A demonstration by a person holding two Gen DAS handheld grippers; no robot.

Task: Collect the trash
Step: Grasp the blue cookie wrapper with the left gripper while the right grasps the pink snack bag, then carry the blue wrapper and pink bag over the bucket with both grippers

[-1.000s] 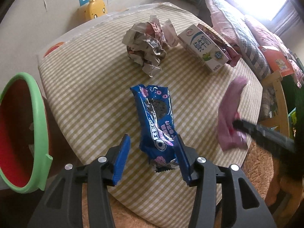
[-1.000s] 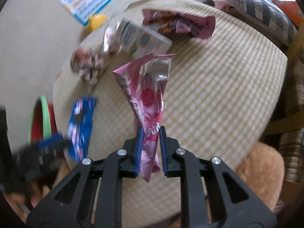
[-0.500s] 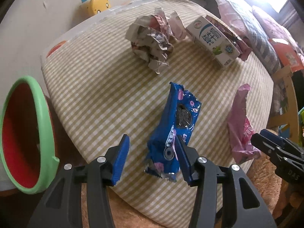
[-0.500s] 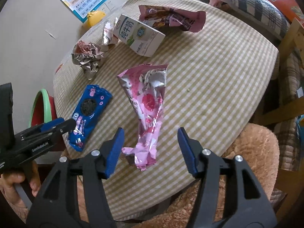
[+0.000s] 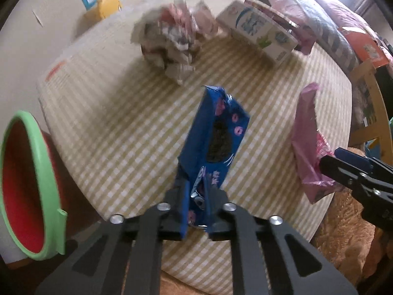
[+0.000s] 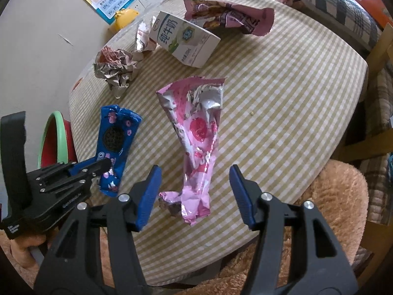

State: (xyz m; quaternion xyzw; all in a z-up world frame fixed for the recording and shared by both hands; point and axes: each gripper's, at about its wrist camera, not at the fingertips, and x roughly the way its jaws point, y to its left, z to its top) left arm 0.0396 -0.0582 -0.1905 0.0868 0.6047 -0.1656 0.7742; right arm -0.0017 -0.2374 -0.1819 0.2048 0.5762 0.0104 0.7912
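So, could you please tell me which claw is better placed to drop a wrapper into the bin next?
Left: the left claw is shut on the blue wrapper beside the bin.

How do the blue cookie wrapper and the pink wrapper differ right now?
The blue cookie wrapper is pinched at its near end by the left gripper; the pink wrapper lies free between the right gripper's open jaws. The blue one looks closed and boxy, the pink one torn open, showing silver lining. Both are on the checked tablecloth.
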